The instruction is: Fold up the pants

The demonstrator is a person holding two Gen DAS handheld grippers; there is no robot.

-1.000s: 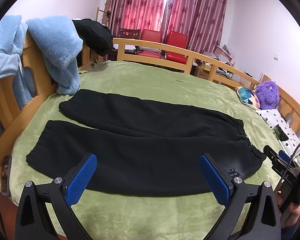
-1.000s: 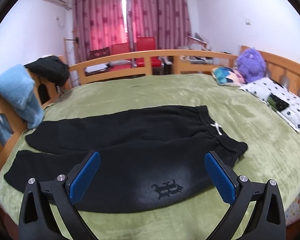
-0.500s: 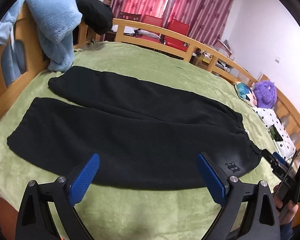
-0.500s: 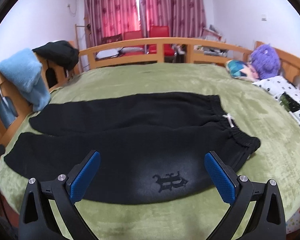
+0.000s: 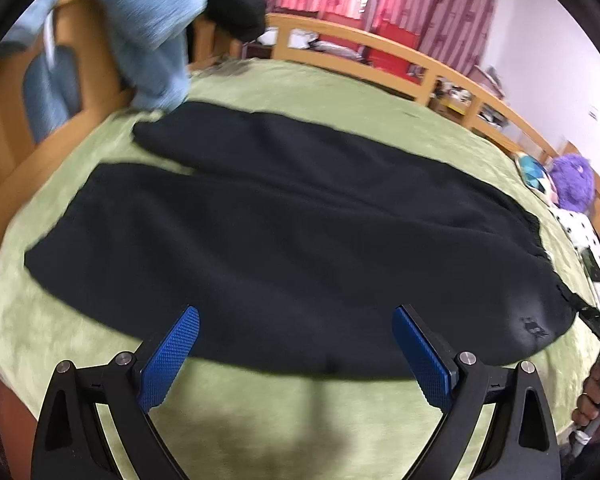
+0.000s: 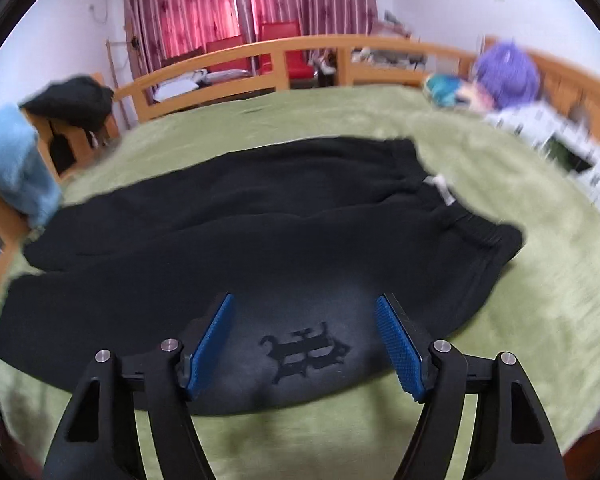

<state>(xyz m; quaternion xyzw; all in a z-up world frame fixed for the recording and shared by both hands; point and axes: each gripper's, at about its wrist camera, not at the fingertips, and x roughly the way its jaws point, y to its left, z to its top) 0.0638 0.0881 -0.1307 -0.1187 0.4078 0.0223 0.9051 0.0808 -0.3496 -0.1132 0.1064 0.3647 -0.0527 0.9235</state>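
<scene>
Black pants [image 5: 284, 232] lie flat on a green blanket, legs to the left and waistband to the right. My left gripper [image 5: 296, 320] hangs wide open just over the near edge of the front leg, nothing between its blue pads. In the right wrist view the pants [image 6: 260, 216] show a dark emblem [image 6: 306, 352] near the waist. My right gripper [image 6: 305, 316] hovers over that emblem, its jaws closing, apart from the cloth with nothing pinched between them. The right gripper's black tip [image 5: 596, 320] also shows at the waistband corner in the left wrist view.
Green blanket [image 5: 300, 420] covers a bed with a wooden rail [image 6: 260, 56]. A light blue towel [image 5: 148, 32] and a black garment [image 5: 228, 4] hang on the left rail. A purple plush [image 6: 504, 72] and a dotted pillow [image 5: 588, 248] lie at the right. A hand [image 5: 596, 396] shows at the right edge.
Both grippers have come down and closer to the near edge of the pants. The right gripper's jaws have narrowed. The left jaws stay wide.
</scene>
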